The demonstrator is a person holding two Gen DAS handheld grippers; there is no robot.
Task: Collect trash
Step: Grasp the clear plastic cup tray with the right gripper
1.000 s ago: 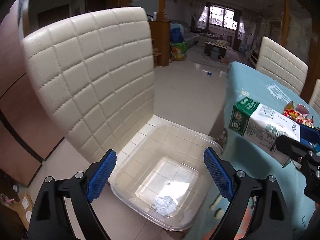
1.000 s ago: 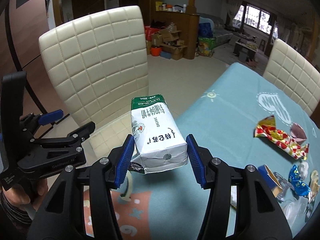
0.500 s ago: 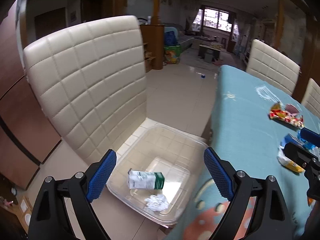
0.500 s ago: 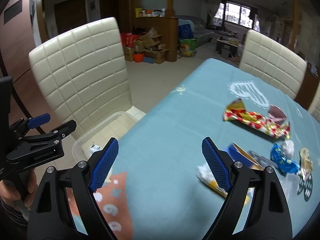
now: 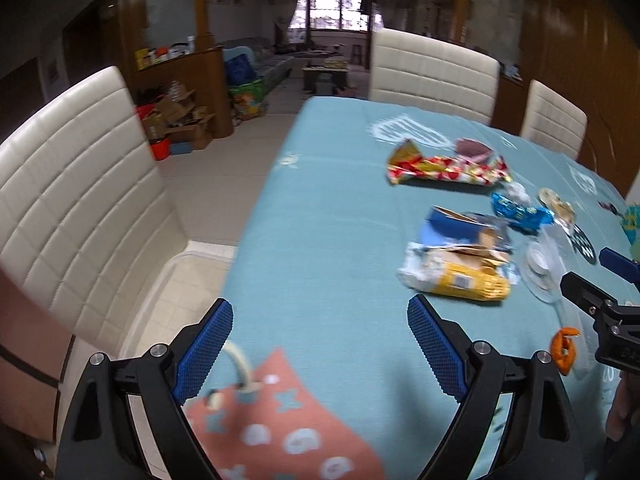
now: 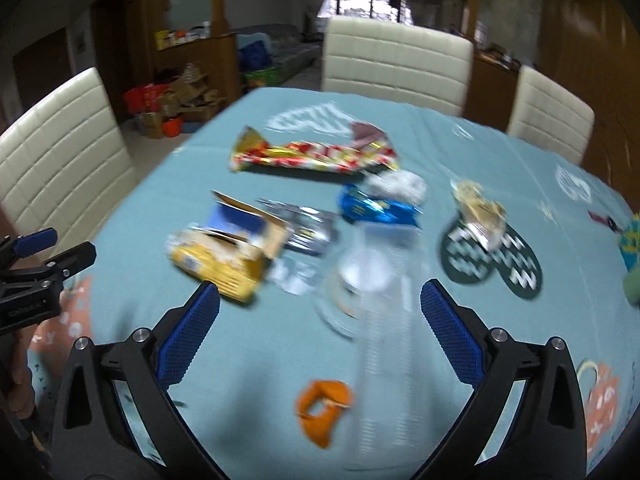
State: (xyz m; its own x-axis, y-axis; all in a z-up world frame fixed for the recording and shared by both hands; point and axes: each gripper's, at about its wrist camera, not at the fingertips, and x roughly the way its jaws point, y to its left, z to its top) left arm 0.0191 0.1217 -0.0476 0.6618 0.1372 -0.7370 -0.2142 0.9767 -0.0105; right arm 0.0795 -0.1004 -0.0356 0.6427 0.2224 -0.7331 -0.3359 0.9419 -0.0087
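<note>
Right wrist view: right gripper [image 6: 316,330] open and empty over clear wrapper [image 6: 374,276]; left gripper [image 5: 318,346] open, idle. Step: selecting trash; next, descend and close.

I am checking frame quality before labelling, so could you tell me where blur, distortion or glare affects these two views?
Right wrist view: motion blur smears the yellow snack bag and clear plastic container, while the right gripper stays sharp. Left wrist view: milder blur on the red wrapper; the left gripper is crisp. Both: fisheye bends the chairs, corners go dark, and the far window is blown out.
</note>
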